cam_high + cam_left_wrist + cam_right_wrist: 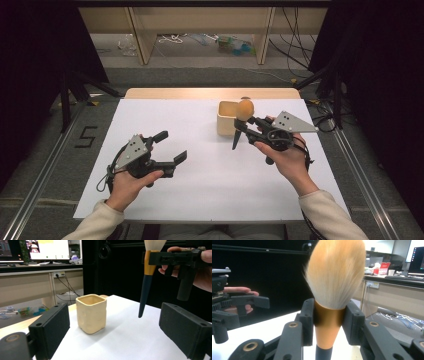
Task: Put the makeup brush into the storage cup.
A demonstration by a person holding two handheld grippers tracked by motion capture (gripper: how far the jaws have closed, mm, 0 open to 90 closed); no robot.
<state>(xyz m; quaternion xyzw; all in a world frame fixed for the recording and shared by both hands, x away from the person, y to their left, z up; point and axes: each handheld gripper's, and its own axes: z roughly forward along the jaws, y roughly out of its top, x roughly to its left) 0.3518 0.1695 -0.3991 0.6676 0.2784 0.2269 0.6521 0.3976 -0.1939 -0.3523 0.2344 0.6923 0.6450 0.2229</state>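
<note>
The right tool [248, 121] clamps a makeup brush [242, 117] upright by its collar beside the cup [228, 119]; the left tool [171, 146] gapes empty. A tilted descent could catch the rim and tip the cup.

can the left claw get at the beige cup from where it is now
Probably yes. The left claw is open with nothing in it, and the white table between it and the beige cup is bare. The right claw holds the brush up beside the cup, not across the path.
</note>
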